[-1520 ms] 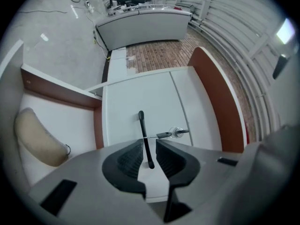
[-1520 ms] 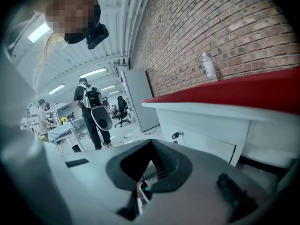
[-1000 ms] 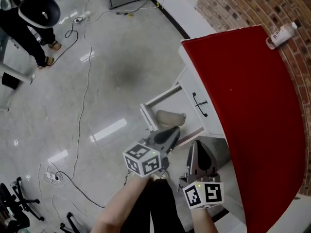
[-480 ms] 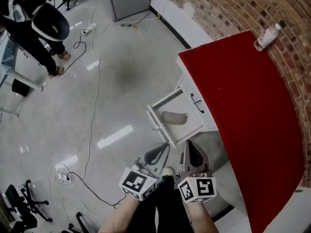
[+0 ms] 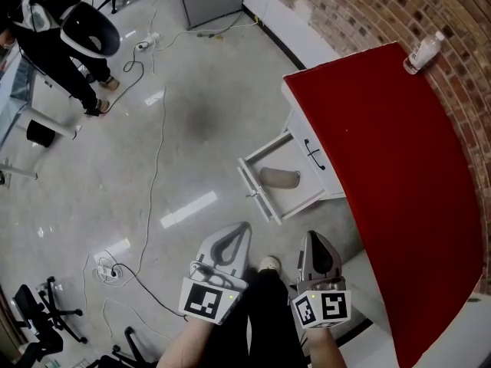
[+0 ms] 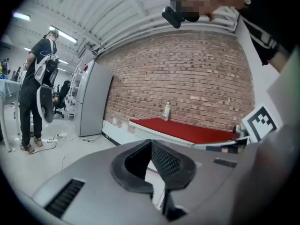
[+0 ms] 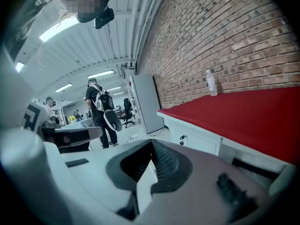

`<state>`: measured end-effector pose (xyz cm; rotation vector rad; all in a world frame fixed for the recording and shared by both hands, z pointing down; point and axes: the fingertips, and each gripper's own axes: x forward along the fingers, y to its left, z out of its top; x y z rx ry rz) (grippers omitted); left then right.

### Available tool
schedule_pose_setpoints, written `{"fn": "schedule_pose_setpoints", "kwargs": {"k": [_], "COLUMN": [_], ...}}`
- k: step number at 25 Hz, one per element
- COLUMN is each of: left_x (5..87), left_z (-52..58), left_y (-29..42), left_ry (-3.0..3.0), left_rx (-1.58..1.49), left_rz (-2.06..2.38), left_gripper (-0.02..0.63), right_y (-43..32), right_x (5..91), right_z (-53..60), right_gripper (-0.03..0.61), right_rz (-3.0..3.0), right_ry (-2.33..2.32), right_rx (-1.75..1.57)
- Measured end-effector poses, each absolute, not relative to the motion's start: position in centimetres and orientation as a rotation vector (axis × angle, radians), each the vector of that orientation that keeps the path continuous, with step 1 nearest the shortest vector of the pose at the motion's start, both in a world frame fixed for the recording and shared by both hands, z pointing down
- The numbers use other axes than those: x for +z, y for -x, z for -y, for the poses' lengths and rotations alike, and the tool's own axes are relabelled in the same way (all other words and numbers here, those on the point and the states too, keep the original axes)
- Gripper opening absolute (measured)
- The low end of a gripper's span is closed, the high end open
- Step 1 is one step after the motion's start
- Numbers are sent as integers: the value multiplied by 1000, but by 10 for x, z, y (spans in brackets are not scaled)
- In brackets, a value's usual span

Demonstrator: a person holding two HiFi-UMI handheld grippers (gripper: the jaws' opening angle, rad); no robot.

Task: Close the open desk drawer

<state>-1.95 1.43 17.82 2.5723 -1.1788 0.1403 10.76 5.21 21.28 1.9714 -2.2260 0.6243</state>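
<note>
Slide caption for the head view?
Open drawer of the red-topped desk, with left gripper and right gripper both shut, empty, short of it; bottle at the desk's far corner.

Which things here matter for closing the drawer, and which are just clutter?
Job:
- open white desk drawer
- white desk with red top
- left gripper and right gripper, both shut, empty

Lying about:
- clear plastic bottle on the desk
- beige object inside the drawer
- loose white cables
</note>
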Motion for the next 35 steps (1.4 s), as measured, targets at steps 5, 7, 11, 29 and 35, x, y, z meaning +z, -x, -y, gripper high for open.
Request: {"fn": "schedule_pose_setpoints", "kwargs": {"k": [5,7,11,29,35], "left_x": [196,193,184,244,286], "left_z": [-14,-12,-9,9,15], "left_y": [29,33,36,56,55], "left_ry": [-2524,-2510,-2582,-2351,-2298], "left_rx": [208,197,206,159,147], "left_rz": [1233,1265,1288,1269,1193], "left_gripper": [8,8,8,8,8], "right_y": [-108,-105,-102,-94,-92], "right_x": [216,217,213,237,257], "right_z": [-53,-51,-46,-31,-19], "right_gripper": [6,6,6,6,6], "right_rz": [2240,2246,2271,2253,2270], "right_ry": [-1970,-1967,-1955,-1914,-1864], "right_rx": [644,649,644,651,633]}}
